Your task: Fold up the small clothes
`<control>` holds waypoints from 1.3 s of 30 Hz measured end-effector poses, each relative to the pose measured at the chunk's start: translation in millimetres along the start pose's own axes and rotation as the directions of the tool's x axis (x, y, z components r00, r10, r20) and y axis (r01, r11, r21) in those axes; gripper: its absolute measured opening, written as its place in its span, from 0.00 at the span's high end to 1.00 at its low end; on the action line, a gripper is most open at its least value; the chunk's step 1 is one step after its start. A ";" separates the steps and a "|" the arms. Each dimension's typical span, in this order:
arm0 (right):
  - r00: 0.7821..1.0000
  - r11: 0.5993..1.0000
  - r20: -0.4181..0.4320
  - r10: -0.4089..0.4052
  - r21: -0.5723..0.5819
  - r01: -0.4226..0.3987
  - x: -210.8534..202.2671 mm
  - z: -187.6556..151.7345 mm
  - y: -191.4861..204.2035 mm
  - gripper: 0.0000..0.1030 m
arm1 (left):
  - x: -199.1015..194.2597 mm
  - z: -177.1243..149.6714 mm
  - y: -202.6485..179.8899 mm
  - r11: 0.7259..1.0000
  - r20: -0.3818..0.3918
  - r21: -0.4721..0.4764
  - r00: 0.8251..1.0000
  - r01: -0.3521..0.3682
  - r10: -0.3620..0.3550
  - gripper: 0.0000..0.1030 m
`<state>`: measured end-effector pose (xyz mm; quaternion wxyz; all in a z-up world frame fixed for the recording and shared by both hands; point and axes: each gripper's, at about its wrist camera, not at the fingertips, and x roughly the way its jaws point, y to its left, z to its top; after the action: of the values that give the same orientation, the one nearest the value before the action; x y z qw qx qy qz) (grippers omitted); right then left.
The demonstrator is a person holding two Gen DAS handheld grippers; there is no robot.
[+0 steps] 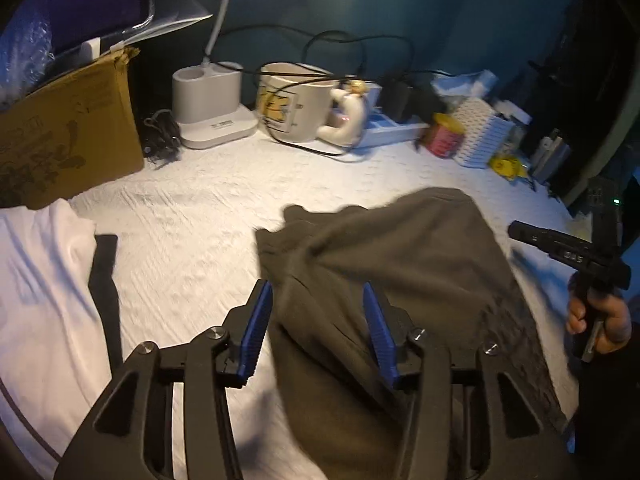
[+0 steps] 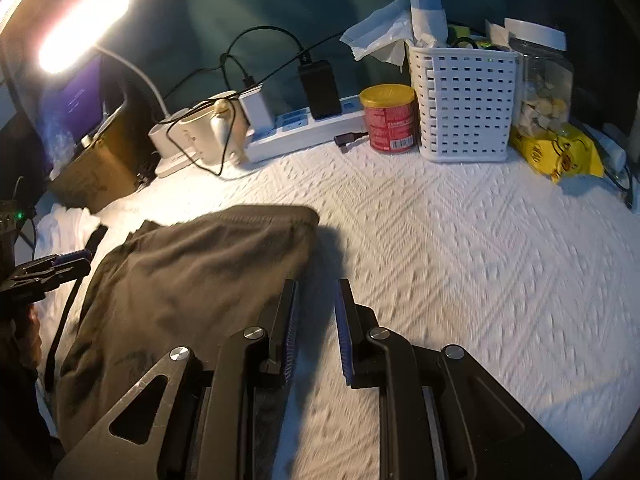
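A dark olive garment (image 1: 400,248) lies rumpled and partly folded on the white textured cover (image 1: 192,216). My left gripper (image 1: 315,286) hovers over its left edge, open, with the cloth below the blue pads and not pinched. In the right wrist view the same garment (image 2: 200,272) lies to the left of my right gripper (image 2: 318,284). Its jaws stand a narrow gap apart with nothing between them. A white garment (image 1: 40,280) with a black strip (image 1: 106,272) lies at the left. A hand (image 1: 596,316) holds the right gripper at the right edge.
Along the back stand a cardboard box (image 1: 68,132), a white lamp base (image 1: 208,108), a cream mug (image 1: 296,104) with cables over it, a power strip (image 2: 304,132), a red can (image 2: 390,118), a white basket (image 2: 464,104), a jar (image 2: 544,80) and a yellow packet (image 2: 560,152).
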<state>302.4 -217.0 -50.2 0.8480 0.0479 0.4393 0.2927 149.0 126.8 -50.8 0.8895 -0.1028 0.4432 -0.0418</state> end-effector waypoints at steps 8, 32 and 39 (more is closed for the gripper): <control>1.000 1.000 -0.002 -0.003 -0.001 0.003 -27.7 -30.2 12.6 0.82 | -25.7 -38.4 -40.5 0.993 -0.038 0.044 0.993 0.111 -0.110 0.54; 0.999 0.999 -0.039 -0.003 0.043 0.005 -78.3 -130.0 24.0 0.82 | -43.4 -138.4 -80.5 0.959 -0.170 -0.002 0.945 0.283 -0.279 0.77; 0.998 0.999 -0.045 0.032 0.000 -0.032 -90.7 -148.1 39.1 0.82 | -69.3 -144.9 -86.8 0.968 -0.160 0.034 0.957 0.249 -0.241 0.96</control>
<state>130.0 -259.7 -62.2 0.8330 0.0479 0.4574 0.3074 -6.9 32.5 -62.5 0.8429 -0.1293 0.4933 -0.1715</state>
